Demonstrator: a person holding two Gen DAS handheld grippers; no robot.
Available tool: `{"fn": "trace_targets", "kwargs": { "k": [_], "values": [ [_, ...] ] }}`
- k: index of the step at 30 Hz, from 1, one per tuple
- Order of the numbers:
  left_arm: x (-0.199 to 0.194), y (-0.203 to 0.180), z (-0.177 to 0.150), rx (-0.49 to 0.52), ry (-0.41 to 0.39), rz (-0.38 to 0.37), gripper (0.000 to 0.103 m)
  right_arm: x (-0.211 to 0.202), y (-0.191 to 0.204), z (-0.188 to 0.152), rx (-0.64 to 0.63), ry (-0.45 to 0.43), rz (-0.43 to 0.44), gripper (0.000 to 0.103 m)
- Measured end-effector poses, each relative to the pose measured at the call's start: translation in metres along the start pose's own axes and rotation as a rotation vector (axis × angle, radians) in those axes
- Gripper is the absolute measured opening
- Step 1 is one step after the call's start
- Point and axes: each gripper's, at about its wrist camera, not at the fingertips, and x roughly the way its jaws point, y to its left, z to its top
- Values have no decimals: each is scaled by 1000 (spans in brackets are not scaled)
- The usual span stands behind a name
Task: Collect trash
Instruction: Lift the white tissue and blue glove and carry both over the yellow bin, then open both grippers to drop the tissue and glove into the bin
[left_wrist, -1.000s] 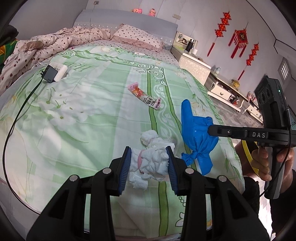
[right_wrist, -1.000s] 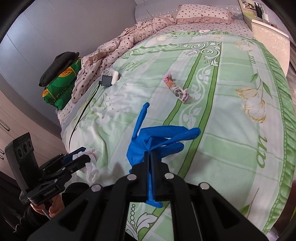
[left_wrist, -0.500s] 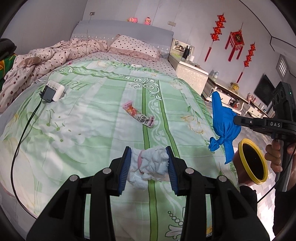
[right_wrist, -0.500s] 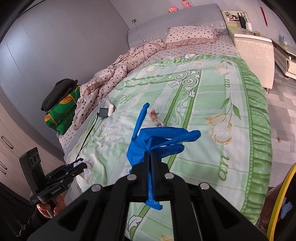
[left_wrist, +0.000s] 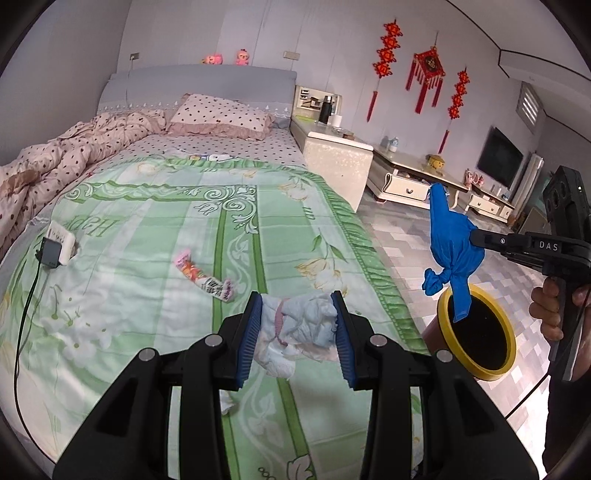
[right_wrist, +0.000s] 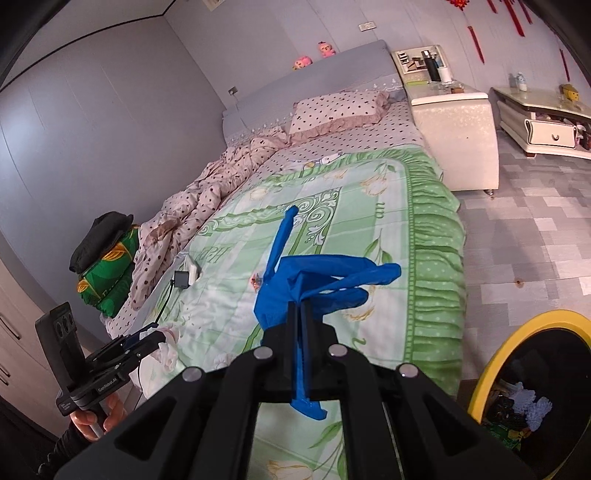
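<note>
The left gripper (left_wrist: 298, 332) is clamped on a crumpled wad of white tissue (left_wrist: 299, 328), soft and wrinkled with a faint pink streak, pinched between its ribbed blue pads (left_wrist: 251, 332) and held above the foot of the bed (left_wrist: 147, 258). The right gripper (right_wrist: 299, 314) has its black jaws pressed tight together on a blue rubber glove (right_wrist: 314, 277), thin and limp, knotted into a bunch with loose fingers sticking out sideways and one long finger pointing up; seen from the left wrist camera the glove (left_wrist: 450, 254) hangs from the jaw tips with its tail dangling just over the rim of the bin (left_wrist: 476, 332). The bin is round, with a bright yellow rim and a dark inside, standing on the grey tiled floor (right_wrist: 535, 221) just beside the foot of the bed; some scraps lie inside it. A flat snack wrapper (left_wrist: 205, 277), pink and white with print, lies on the smooth green flowered bedspread, well apart from both grippers. Further up the bed a white charger (left_wrist: 59, 243) with a black cable rests near the rumpled pink dotted quilt (left_wrist: 74, 147) and a matching pillow (left_wrist: 221, 118). A cream nightstand (left_wrist: 336, 162) stands beside the grey padded headboard, red knotted ornaments (left_wrist: 424, 74) hang on the wall, and a person's hand (left_wrist: 546, 310) grips the right handle.
</note>
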Motion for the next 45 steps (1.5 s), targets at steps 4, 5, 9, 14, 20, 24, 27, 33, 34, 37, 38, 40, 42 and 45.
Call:
{"fn": "trace_targets", "kwargs": {
  "k": [4,5,9,14,20,24,27,33,34,37,38,40,42,45],
  "values": [
    [11,-40,18,43,-5,-42,36,-30,-25,7,35,-54,-39,2],
    [15,-51,22,54,-6,-51,36,-37,-31,9,44,-67,-48,2],
    [31,-90,34,81,-7,-107,36,-65,-58,12,91,-120,-97,2],
    [59,-135,42,90,12,-174,36,-93,-89,11,138,-169,-157,2],
    [90,-193,45,121,35,-238,36,-118,-123,6,176,-199,-218,2],
    [108,-225,42,153,49,-263,36,-131,-145,0,207,-211,-252,2],
    [121,-246,39,164,68,-288,36,-138,-160,-5,230,-213,-273,2],
    [150,-284,24,194,106,-321,36,-143,-187,-16,262,-204,-312,2],
    [155,-289,21,199,114,-325,36,-142,-190,-18,265,-199,-318,2],
    [170,-302,11,206,139,-339,36,-140,-201,-24,280,-179,-330,2],
    [175,-305,8,206,146,-345,36,-140,-206,-26,286,-171,-337,2],
    [184,-311,1,208,160,-347,37,-137,-214,-30,297,-154,-350,2],
    [193,-316,-6,206,183,-354,37,-135,-222,-34,311,-144,-362,2],
    [204,-321,-18,212,210,-359,38,-132,-233,-39,334,-129,-382,2]
  ]
}}
